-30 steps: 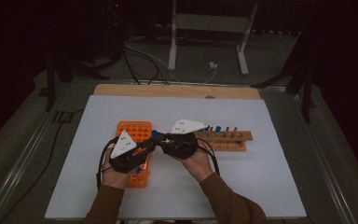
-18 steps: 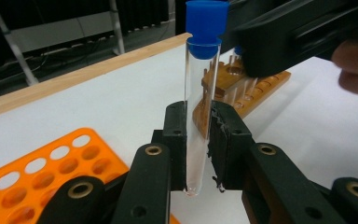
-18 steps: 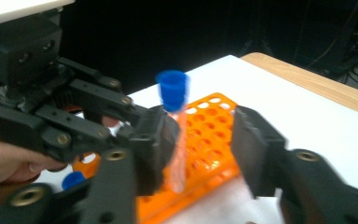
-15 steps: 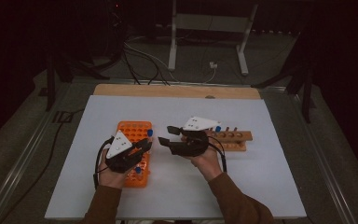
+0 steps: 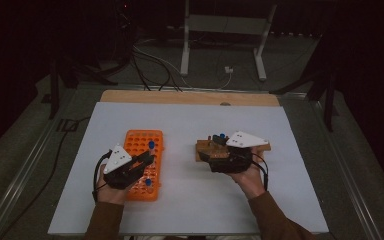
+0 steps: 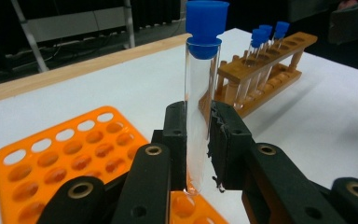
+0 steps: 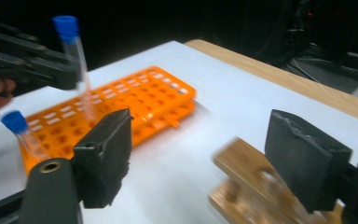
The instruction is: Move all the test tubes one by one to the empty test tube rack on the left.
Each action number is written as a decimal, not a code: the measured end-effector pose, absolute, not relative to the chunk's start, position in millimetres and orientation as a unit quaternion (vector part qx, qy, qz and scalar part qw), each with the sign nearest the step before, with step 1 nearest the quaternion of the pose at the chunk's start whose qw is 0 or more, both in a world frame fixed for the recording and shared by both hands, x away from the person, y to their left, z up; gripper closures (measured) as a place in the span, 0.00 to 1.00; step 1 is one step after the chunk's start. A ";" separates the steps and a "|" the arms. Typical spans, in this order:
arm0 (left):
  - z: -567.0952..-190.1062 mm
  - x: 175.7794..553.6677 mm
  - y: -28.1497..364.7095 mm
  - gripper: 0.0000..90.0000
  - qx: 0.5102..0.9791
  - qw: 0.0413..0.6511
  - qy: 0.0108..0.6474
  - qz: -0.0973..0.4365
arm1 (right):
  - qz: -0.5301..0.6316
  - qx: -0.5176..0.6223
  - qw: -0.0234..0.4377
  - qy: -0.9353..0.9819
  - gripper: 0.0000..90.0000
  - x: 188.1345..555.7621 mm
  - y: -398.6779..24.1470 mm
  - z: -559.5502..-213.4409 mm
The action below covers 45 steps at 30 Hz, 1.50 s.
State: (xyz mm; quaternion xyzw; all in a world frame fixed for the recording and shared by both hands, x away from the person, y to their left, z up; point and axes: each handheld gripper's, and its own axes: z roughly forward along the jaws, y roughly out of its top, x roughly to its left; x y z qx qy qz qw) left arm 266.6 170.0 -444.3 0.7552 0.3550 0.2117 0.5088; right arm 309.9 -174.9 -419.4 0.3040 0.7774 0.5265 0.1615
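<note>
Brown sleeves cover both forearms. Each claw is black with a pale three-cornered plate on top and a black cable looping by the wrist: left claw, right claw. Round metal rivets dot the arms; thick, rough-edged black pads face each other.

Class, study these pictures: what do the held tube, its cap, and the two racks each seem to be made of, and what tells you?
Held tube: clear glass or plastic, since the background shows through; which one is unclear.
Cap: blue, matte, probably plastic.
Orange rack: smooth, evenly coloured moulded plastic with regular holes.
Brown rack: likely varnished wood, given its warm tone and turned posts.
</note>
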 end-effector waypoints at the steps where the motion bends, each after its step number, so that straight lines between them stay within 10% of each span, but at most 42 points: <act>1: -444.8 265.2 171.9 0.87 0.755 0.508 0.356 0.211 | 0.525 0.307 0.164 0.777 0.23 309.5 -178.7 -419.9; 45: -463.6 212.5 203.8 0.87 0.754 0.516 0.365 0.178 | 0.502 0.395 0.216 0.738 0.15 294.2 -274.5 -440.4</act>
